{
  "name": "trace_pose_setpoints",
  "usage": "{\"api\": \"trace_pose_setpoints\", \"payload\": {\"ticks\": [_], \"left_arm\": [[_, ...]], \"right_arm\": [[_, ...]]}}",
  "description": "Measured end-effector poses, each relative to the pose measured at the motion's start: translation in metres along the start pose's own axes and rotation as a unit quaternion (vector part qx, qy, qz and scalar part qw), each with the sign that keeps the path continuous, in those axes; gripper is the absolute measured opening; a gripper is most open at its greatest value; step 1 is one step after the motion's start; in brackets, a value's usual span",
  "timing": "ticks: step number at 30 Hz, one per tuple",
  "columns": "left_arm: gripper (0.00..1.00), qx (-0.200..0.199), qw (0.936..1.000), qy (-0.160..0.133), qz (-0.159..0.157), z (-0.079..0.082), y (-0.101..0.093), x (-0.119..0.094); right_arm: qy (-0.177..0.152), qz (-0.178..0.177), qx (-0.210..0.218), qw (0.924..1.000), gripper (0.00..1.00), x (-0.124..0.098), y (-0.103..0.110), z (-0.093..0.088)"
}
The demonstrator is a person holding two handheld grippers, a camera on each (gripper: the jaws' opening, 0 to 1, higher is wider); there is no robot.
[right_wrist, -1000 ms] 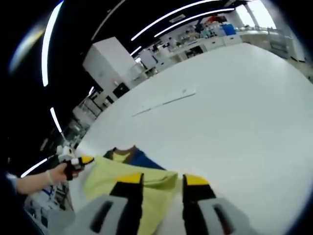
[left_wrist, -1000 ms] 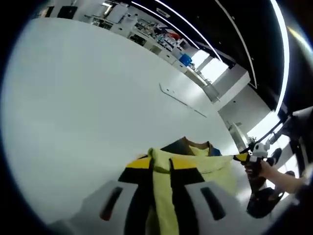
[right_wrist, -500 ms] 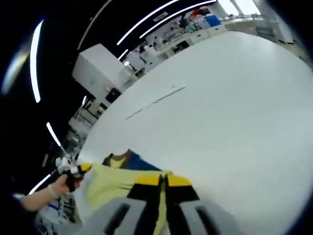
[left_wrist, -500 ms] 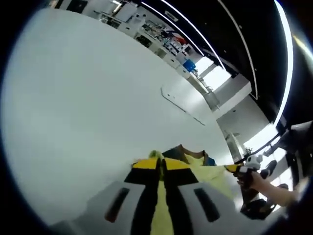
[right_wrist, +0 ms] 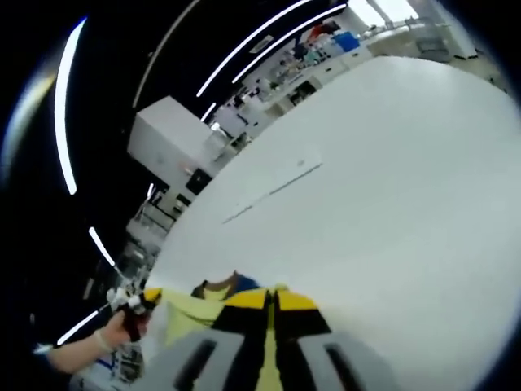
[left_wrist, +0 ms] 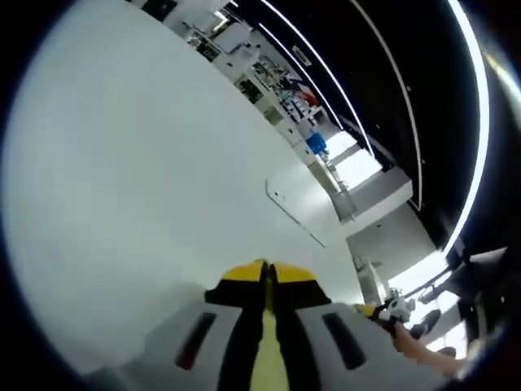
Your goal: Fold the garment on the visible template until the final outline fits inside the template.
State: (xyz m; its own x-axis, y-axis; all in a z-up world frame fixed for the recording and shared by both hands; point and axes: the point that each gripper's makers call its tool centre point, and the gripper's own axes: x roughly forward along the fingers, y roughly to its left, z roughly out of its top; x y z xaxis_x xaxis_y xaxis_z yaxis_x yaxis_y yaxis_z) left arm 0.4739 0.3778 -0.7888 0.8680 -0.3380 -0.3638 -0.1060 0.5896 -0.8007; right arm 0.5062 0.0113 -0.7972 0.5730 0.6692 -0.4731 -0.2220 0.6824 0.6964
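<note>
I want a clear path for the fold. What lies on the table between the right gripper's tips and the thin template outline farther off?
In the right gripper view, nothing: bare white table runs from the right gripper, shut on the yellow garment, to the template outline.

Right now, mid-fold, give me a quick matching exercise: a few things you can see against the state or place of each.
Things:
1. left gripper
2. pale yellow cloth garment
3. large white table
4. thin pale strip

States or places:
A. lying flat far out on the tabletop
B. carrying the garment
C. jaws shut on yellow cloth
D. pinched at two edges, dark collar showing

Pairs: 1-C, 2-D, 3-B, 4-A
</note>
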Motion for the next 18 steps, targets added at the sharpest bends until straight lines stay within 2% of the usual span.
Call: {"api": "trace_pose_setpoints", "payload": {"ticks": [3,6,11,17,18], "left_arm": [[0.00,-0.026,0.9995,-0.009,0.018,-0.007,0.005,-0.002],[0.00,-0.036,0.9991,-0.009,0.020,-0.011,0.011,0.005],[0.00,-0.035,0.9988,-0.006,0.035,-0.016,0.021,0.012],[0.00,-0.028,0.9989,0.000,0.039,-0.016,0.023,0.013],[0.00,-0.024,0.9989,0.000,0.040,-0.021,0.021,0.012]], "right_arm": [[-0.002,-0.008,0.017,0.9998,0.00,0.008,-0.007,0.000],[-0.002,-0.010,0.032,0.9994,0.00,0.014,-0.012,0.000],[0.003,-0.016,0.044,0.9989,0.00,0.020,-0.019,-0.002],[0.010,-0.022,0.040,0.9989,0.00,0.021,-0.023,-0.005],[0.010,-0.022,0.039,0.9990,0.00,0.022,-0.023,-0.005]]}}
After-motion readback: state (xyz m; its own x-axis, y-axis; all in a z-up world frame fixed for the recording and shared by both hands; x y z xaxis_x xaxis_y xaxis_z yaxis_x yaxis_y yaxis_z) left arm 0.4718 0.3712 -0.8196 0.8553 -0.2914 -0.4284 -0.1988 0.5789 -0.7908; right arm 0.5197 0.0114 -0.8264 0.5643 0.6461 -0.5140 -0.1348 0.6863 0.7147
